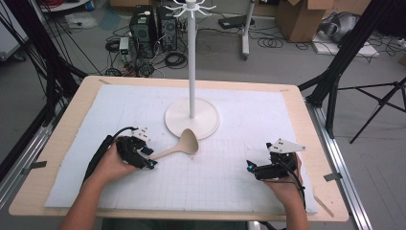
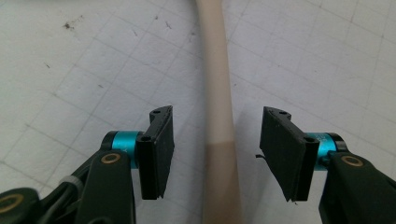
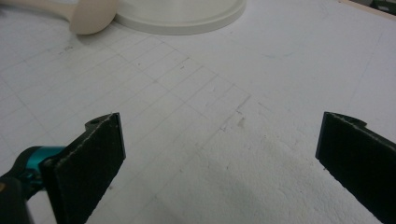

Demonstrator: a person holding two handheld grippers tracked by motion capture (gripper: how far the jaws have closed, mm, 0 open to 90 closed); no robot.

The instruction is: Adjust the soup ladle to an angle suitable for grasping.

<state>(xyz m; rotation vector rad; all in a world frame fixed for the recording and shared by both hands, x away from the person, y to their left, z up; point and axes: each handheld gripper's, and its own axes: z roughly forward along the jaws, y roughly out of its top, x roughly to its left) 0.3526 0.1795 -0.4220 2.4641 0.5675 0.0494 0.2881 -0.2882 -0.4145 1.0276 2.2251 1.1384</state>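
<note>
While the right gripper [image 1: 250, 167] gapes, the left gripper [image 1: 152, 158] straddles the ladle [image 1: 184, 144] handle untouched

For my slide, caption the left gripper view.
Left gripper straddling the ladle handle, pads not yet touching.

High view looks down; both gripper views skim the mat [image 1: 239, 163] closely
</note>
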